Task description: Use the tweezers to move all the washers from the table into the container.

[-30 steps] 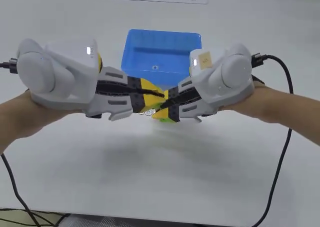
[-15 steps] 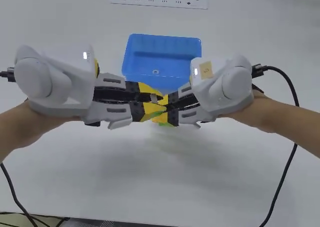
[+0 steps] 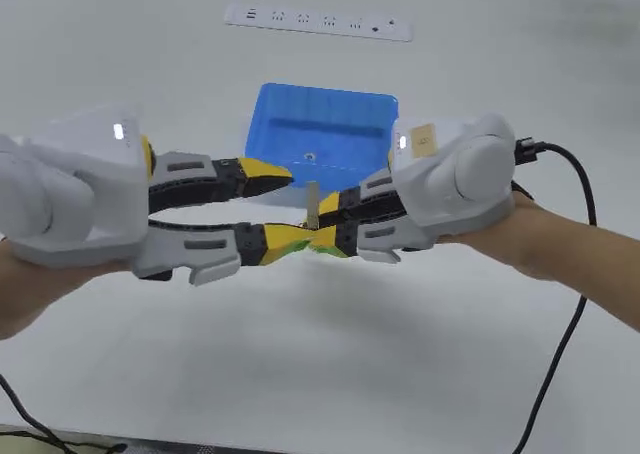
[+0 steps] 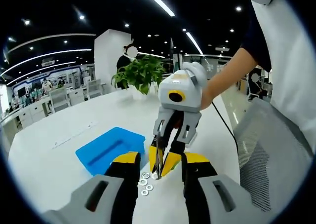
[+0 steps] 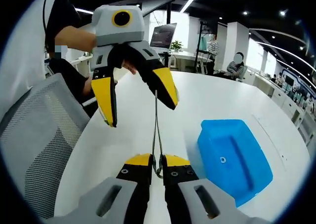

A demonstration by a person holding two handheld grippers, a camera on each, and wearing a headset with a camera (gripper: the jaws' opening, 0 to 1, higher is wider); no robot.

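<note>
My right gripper [image 3: 327, 221] is shut on a thin pair of metal tweezers [image 3: 312, 202], which stand upright out of its yellow jaws. In the right gripper view the tweezers [image 5: 157, 130] rise from the shut jaws toward my left gripper [image 5: 140, 111], whose jaws stand wide apart around the tweezers' far end without touching it. My left gripper [image 3: 280, 202] is open, just left of the right one. Several washers [image 4: 145, 183] lie on the white table below both grippers. The blue container [image 3: 325, 124] sits behind them with one washer [image 3: 310, 157] inside.
A white power strip [image 3: 318, 21] lies at the table's far edge. A black cable [image 3: 570, 304] trails from the right gripper down to the near edge. A mesh chair [image 4: 269, 150] stands beside the table, with a potted plant [image 4: 140, 73] further back.
My left gripper has opened and drawn back to the left, away from the right gripper. The tweezers now stand upright in the right gripper alone.
</note>
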